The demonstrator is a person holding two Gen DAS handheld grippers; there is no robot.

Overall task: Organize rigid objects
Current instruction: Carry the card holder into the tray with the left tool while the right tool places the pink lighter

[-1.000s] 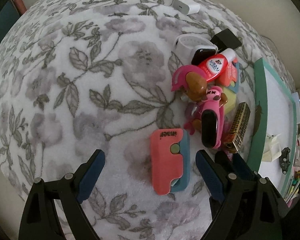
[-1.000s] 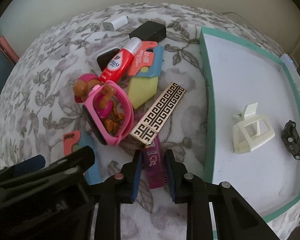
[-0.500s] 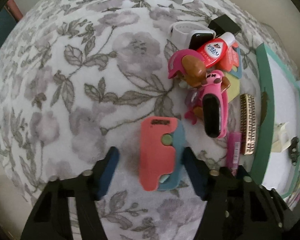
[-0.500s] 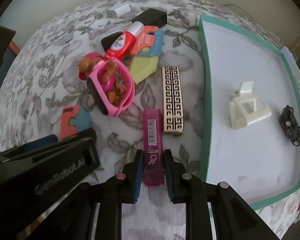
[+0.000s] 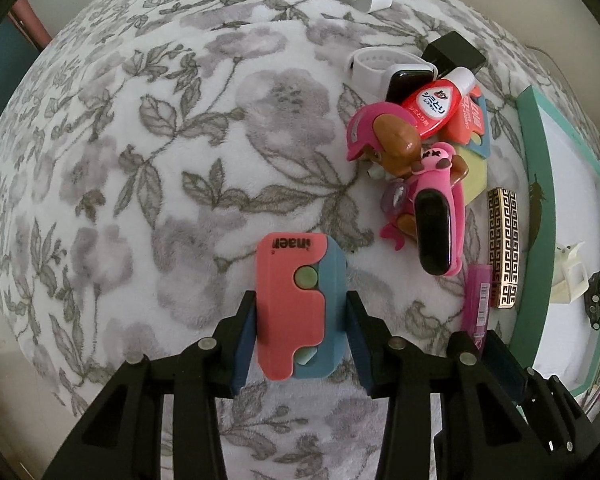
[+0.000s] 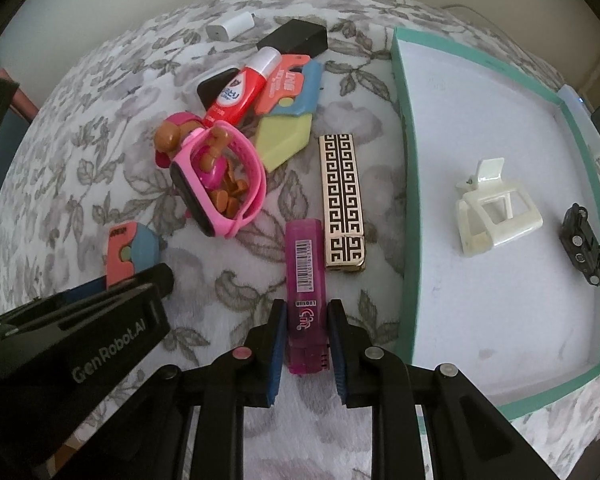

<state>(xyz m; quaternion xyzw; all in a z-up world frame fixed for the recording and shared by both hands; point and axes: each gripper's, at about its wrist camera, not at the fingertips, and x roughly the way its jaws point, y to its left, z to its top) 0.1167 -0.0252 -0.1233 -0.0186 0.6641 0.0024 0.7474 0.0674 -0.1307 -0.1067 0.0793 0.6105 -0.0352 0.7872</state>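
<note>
Left claw [image 5: 300, 336] closing across the flat sides of a stiff, light coral-and-blue plastic cutter [image 5: 300, 300], seemingly touching; right claw [image 6: 304, 340] clamped on a slick magenta lighter [image 6: 305, 300].

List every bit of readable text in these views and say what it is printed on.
"GenRobot.AI": on the left hand-held gripper, seen from the right wrist view.
"inaer" (upside down, uncertain): on the pink-and-blue cutter between its closing jaws.
"シミとり": on the red tube.
Barcode digits and logo on the purple lighter: too blurred.
Lettering on the orange cutter: too blurred.
</note>
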